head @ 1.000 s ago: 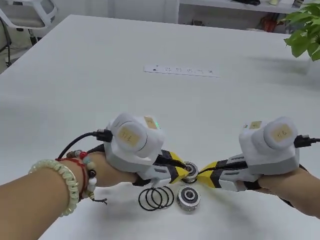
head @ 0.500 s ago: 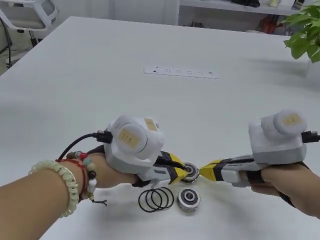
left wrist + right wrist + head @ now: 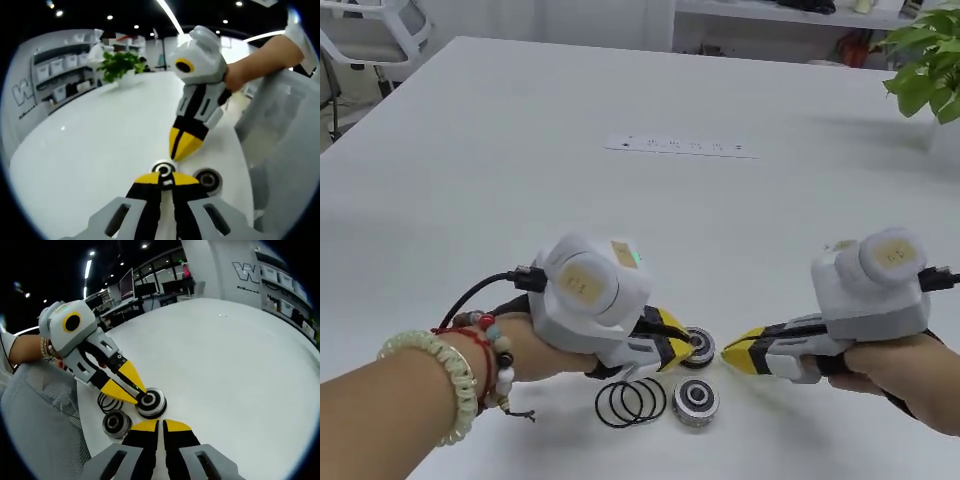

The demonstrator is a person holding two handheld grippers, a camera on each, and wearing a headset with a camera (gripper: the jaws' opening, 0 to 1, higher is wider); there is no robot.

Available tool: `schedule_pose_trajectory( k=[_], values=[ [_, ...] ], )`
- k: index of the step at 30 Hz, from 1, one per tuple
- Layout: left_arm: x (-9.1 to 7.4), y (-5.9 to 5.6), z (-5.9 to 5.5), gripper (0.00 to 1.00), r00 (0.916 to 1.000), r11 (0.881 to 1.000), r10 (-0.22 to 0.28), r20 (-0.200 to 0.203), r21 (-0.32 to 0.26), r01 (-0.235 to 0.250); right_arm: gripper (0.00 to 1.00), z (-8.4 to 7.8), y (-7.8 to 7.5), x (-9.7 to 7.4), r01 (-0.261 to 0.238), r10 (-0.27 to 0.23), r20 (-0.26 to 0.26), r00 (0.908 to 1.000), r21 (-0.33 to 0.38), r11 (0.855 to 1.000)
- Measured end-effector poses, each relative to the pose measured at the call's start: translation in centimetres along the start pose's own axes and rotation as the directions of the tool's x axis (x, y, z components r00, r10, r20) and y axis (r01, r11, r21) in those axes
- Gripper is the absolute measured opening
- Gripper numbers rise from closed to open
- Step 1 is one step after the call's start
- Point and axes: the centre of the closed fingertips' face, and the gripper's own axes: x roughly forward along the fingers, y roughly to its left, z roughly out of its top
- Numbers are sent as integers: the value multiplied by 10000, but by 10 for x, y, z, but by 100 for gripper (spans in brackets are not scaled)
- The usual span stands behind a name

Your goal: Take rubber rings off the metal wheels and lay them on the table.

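My left gripper (image 3: 678, 346) is shut on a metal wheel (image 3: 701, 345) and holds it just above the table; its yellow tips (image 3: 165, 178) cover the wheel's near edge (image 3: 164, 167). This wheel (image 3: 151, 402) has a dark band round its rim. My right gripper (image 3: 725, 352) points at it from the right, a short gap away, jaws shut (image 3: 159, 426) with nothing seen between them. A second metal wheel (image 3: 695, 398) lies flat on the table in front. Three black rubber rings (image 3: 632, 400) lie overlapping to its left.
The white table (image 3: 620, 220) stretches far ahead. A white power strip (image 3: 680, 145) lies at its middle. A green plant (image 3: 925, 65) stands at the far right, and a chair (image 3: 370, 30) at the far left corner.
My right gripper has drawn back to the right, off the held wheel, and a small gap shows now. The left gripper, loose wheel and rings have stayed put.
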Motion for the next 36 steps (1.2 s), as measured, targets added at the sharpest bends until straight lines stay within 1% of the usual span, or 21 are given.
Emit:
schedule_pose_trajectory(
  k=[2, 4, 5, 6, 8, 13, 15, 16, 19, 20, 22, 24, 27, 30, 36],
  values=[
    [0, -1, 1, 10, 9998, 9999, -54, -184, 143, 57, 1, 1, 2, 1, -76, 76, -20, 10000, -131, 9999],
    [1, 1, 1, 9, 9997, 9985, 163, -180, 531, -153, 0, 2, 1, 1, -102, 101, -34, 9999, -148, 9998],
    [2, 3, 1, 9, 9995, 9981, 262, -159, 568, -252, 0, 1, 1, 1, -74, 73, -84, 9999, -142, 9999],
    [2, 3, 1, 9, 9996, 9982, 243, -125, 548, -236, 0, -1, -1, 1, -2, 0, -160, 9999, -117, 9999],
    [4, 4, 2, 10, 9993, 9979, 386, -33, 513, -383, 0, -2, -2, 1, 22, -24, -234, 9997, -98, 9999],
    [5, 9, 4, 14, 9979, 9972, 650, 51, 360, -651, 0, 2, -1, 1, 11, -11, -40, 10000, -75, 10000],
    [7, 7, 3, 13, 9986, 9984, 521, 132, -248, -518, 0, 3, 0, 1, 2, -2, -6, 10000, -100, 9999],
    [7, 9, 3, 13, 9979, 9973, 617, 219, -410, -608, 0, 3, 0, 1, -13, 13, 17, 10000, -101, 9999],
    [7, 9, 3, 13, 9977, 9976, 614, 283, -344, -604, 0, 4, 1, 3, -62, 62, 34, 10000, -112, 9999],
    [8, 9, 3, 13, 9975, 9965, 660, 237, -530, -647, 0, 4, 1, 3, -63, 63, 26, 10000, -131, 9999],
    [7, 7, 3, 13, 9981, 9976, 618, 74, -320, -615, 2, 3, 2, 3, -100, 100, 10, 9999, -224, 9997],
    [6, 6, 3, 13, 9986, 9985, 531, -11, -161, -531, 5, 2, 4, 5, -141, 141, -8, 9999, -371, 9992],
    [5, 4, 2, 13, 9993, 9992, 374, -33, -154, -374, 11, 1, 9, 7, -305, 303, -41, 9995, -624, 9976],
    [4, 3, 1, 13, 9998, 9994, 200, -19, -266, -201, 17, 3, 12, 11, -228, 227, -18, 9997, -989, 9948],
    [4, 2, 1, 13, 9999, 9991, 124, -19, -397, -125, 16, 2, 13, 10, -332, 330, -42, 9994, -1133, 9930]
  ],
)
